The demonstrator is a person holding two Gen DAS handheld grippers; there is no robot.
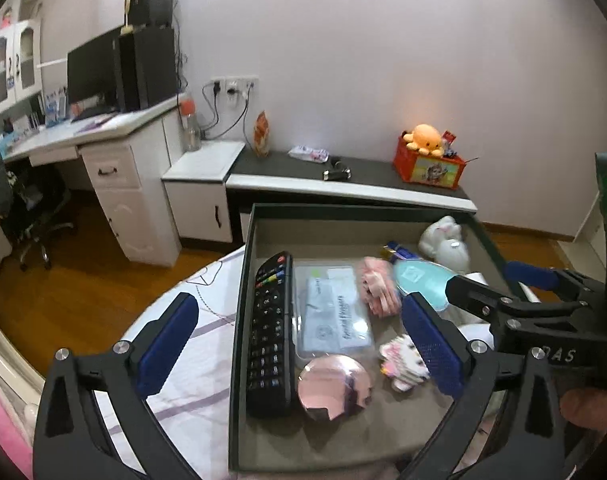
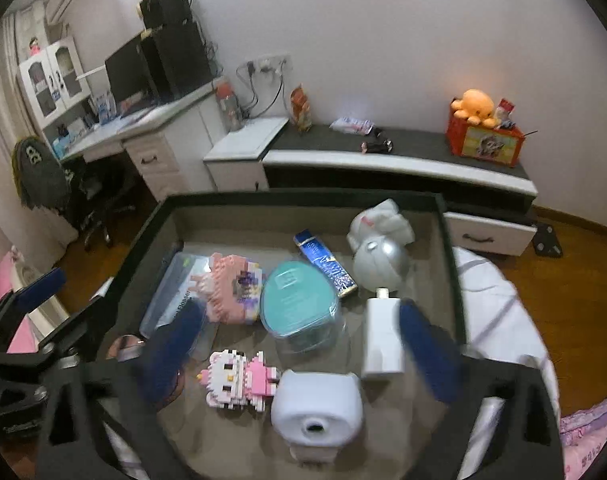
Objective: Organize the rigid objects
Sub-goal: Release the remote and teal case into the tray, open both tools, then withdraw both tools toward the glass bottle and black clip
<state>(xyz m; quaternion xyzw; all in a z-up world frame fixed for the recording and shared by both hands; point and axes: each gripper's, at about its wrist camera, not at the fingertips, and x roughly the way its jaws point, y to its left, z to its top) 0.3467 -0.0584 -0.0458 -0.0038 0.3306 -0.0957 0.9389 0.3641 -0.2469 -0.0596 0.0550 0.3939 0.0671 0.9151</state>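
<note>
Both tools stand wide open above our dark tray [image 1: 239, 320], gripping nothing: left tool [image 1: 299, 344], right tool [image 2: 299, 344]. Inside the tray, the black remote [image 1: 269, 336] lies along its left wall, the clear case [image 1: 335, 312] just beside it, the round mirror [image 1: 335, 386] near its front. The tray rests on a bed.

A plain pale wall [image 1: 383, 40] fills the view from twelve to three o'clock, with a wood floor [image 1: 83, 280] spreading at nine. At ten o'clock a white desk [image 1: 103, 128] carries a dark monitor [image 1: 91, 68], an office chair [image 1: 35, 216] tucked below. A low dark-topped cabinet [image 1: 343, 176] runs along the wall toward two, bearing an orange box [image 1: 427, 166].
</note>
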